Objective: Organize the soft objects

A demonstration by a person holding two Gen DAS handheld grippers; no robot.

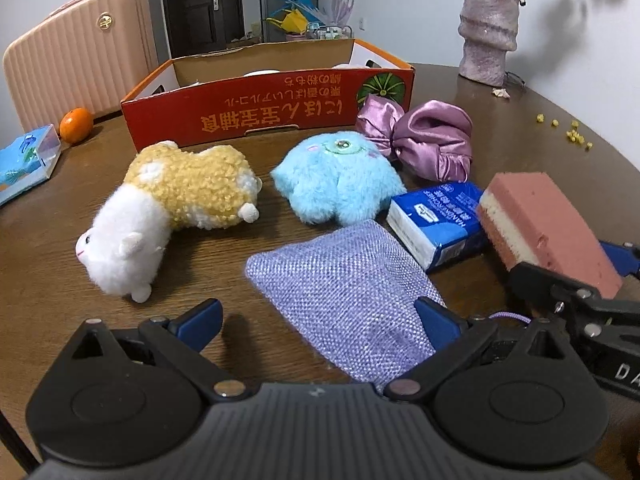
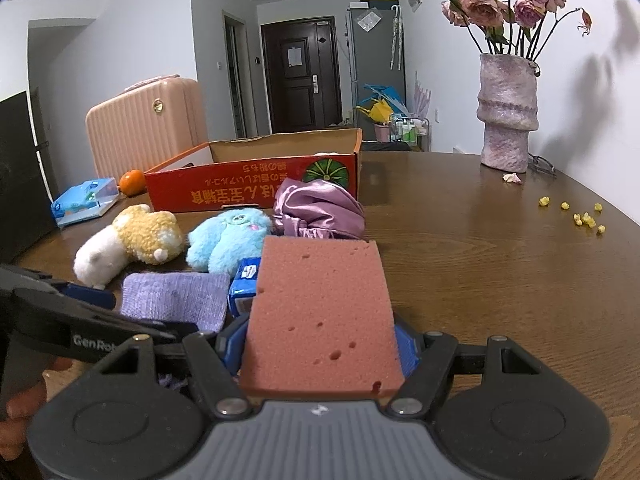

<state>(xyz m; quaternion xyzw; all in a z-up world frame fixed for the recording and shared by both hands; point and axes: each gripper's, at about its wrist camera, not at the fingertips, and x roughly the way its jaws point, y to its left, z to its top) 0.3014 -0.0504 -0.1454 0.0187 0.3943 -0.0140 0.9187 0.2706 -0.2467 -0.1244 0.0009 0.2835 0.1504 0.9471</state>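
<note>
The red cardboard box stands open at the back of the round wooden table, with only pale shapes visible over its rim. The right gripper pinches a porous pink sponge; the left gripper is spread, its right finger touching a woven lilac pouch. Near the pouch lie a curly yellow-white plush, a fluffy blue plush, a satin purple bow and a tissue pack.

Porous matt sponge, glossy wood table, woven cloth pouch.
</note>
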